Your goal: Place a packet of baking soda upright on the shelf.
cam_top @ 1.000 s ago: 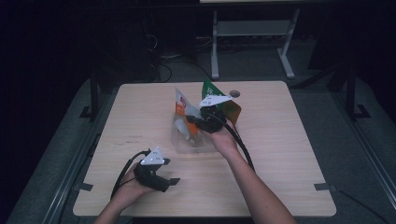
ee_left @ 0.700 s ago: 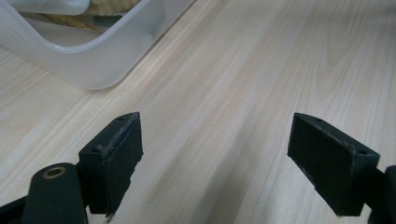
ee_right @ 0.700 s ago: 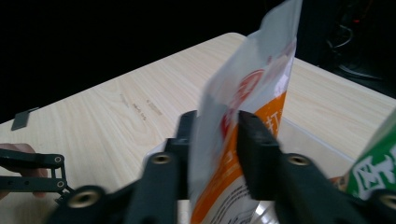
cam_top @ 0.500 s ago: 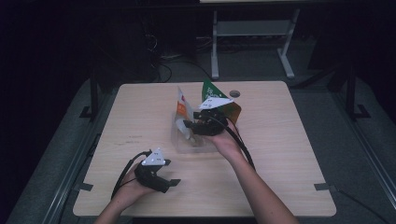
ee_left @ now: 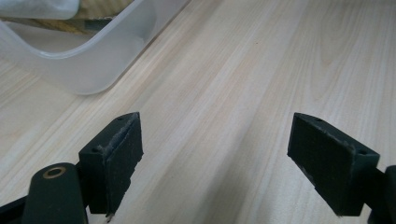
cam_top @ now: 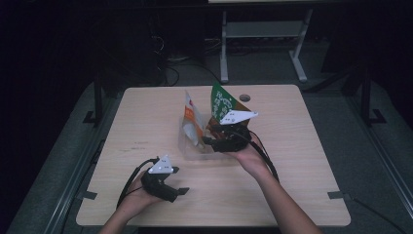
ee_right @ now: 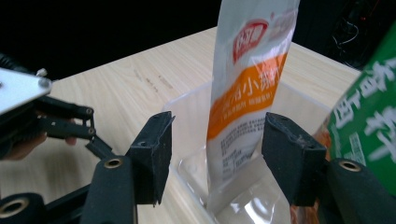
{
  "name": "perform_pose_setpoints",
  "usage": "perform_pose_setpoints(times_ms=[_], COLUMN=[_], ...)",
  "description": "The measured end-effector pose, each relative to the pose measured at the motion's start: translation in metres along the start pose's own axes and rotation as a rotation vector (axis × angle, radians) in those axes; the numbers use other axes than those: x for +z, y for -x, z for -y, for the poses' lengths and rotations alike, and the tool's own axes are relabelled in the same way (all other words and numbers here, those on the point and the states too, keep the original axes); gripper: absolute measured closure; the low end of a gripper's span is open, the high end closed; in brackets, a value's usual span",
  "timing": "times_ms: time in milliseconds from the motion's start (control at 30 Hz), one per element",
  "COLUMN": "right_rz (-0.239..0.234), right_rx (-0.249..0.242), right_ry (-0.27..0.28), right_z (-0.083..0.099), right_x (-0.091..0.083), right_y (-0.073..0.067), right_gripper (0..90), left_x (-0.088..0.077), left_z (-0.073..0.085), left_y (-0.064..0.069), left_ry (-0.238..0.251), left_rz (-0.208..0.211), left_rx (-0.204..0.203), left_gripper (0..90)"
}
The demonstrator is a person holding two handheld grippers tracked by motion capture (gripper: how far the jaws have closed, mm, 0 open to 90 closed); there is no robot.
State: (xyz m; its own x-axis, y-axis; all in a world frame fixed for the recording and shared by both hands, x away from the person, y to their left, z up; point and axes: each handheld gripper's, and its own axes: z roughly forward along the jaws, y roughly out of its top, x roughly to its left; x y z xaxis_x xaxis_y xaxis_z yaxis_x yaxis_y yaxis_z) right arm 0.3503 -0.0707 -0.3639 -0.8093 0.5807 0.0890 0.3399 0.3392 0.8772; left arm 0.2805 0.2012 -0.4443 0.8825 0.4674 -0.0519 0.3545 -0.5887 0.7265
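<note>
Standing upright in the clear plastic tub (cam_top: pixel 192 146) mid-table, the white-and-orange snack pouch (ee_right: pixel 247 88) sits untouched between the right gripper (ee_right: pixel 215 158) jaws, which have just been opening to release it, while the left gripper (ee_left: pixel 231 163) rests spread and empty nearby, beside the tub.

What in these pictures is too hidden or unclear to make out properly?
- Right gripper view: the green packet is cut off by the right edge.
- High view: the clear tub has its right side hidden behind the right gripper.
- Left gripper view: what lies in the tub is cut off by the top edge.
- High view: print on the white and orange packet is too small to read.
</note>
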Motion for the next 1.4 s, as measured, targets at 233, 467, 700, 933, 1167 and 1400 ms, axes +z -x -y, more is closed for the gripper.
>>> perform_pose_setpoints(times_ms=[233,467,700,933,1167,1400], right_rz=[-0.016,-0.051,-0.076,-0.075,-0.068,-0.073], right_rx=[-0.037,-0.058,-0.071,-0.071,-0.069,-0.101], right_ry=[-0.014,-0.021,-0.034,-0.056,-0.110,-0.209], right_z=[0.017,0.040,0.062,0.079,0.101,0.117], right_x=[-0.018,-0.036,-0.052,-0.063,-0.069,-0.062], right_y=[-0.001,0.002,0.004,0.005,0.005,0.004], right_gripper=[39.6,36.5,33.5,30.6,27.9,26.8], left_x=[0.000,0.001,0.003,0.004,0.006,0.011], left_z=[0.000,0.000,0.000,0.000,0.001,0.001], left_y=[0.000,0.001,0.002,0.003,0.005,0.011], left_ry=[-0.008,-0.007,-0.016,-0.027,-0.036,-0.058], left_rz=[0.008,0.017,0.037,0.050,0.087,0.127], left_rx=[0.008,0.016,0.028,0.039,0.059,0.093], left_gripper=[17.4,17.5,17.5,17.5,17.5,17.5])
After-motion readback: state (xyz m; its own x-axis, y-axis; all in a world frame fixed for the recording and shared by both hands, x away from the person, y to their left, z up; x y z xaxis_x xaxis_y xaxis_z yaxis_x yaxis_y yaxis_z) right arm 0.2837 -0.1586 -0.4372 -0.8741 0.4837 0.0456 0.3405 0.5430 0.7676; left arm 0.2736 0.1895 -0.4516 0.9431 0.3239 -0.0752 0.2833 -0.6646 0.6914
